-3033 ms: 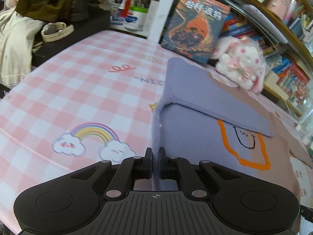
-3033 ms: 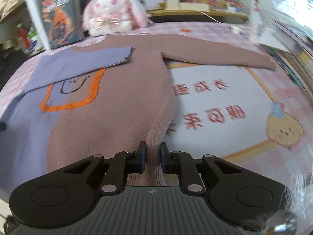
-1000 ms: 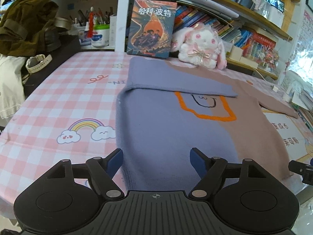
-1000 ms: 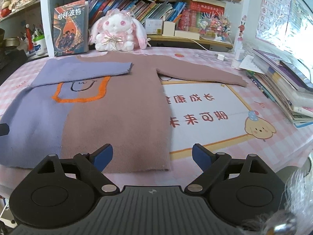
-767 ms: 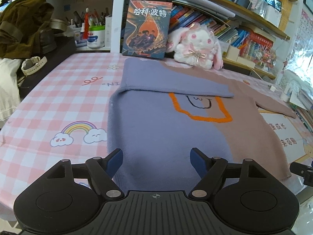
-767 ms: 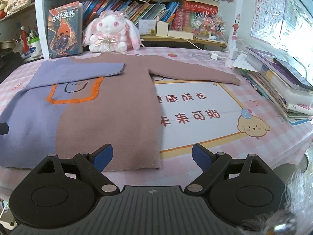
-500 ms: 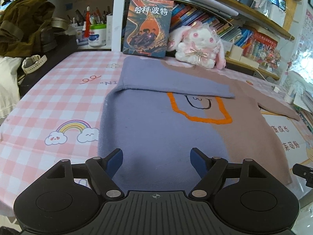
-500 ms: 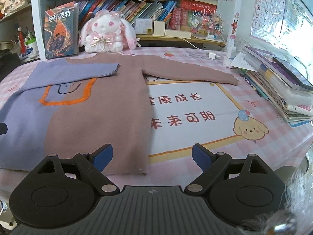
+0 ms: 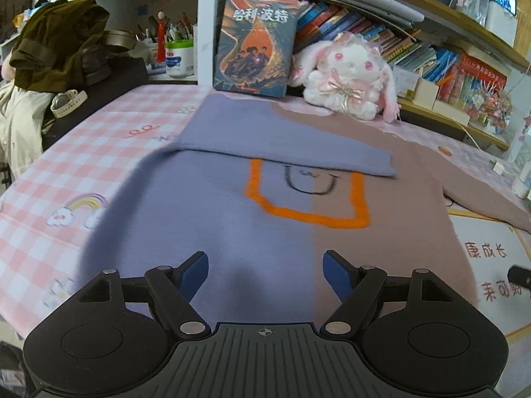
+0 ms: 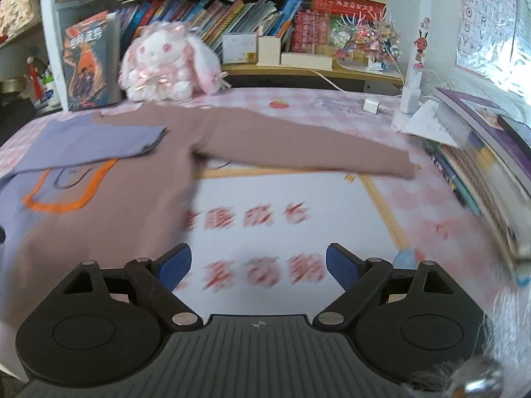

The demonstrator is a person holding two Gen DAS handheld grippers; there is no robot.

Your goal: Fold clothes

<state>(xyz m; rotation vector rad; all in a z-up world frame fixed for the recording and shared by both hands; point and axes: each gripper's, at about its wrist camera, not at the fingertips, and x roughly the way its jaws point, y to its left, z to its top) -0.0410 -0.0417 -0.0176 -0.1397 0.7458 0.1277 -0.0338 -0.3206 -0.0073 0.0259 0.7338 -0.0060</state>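
The sweater lies flat on the pink checked tabletop, hem at the near edge, neck toward the far edge. Its purple sleeve is folded across the chest; its brown sleeve stretches toward the right edge. The left gripper hovers over the hem, fingers spread wide and empty. The right gripper, likewise wide and empty, hangs beside the brown side seam. Pinching only the top knit layer would probably drag the body askew or undo the folded sleeve. Bare tabletop lies left; the plush rabbit and stacked books crowd the far and right edges.
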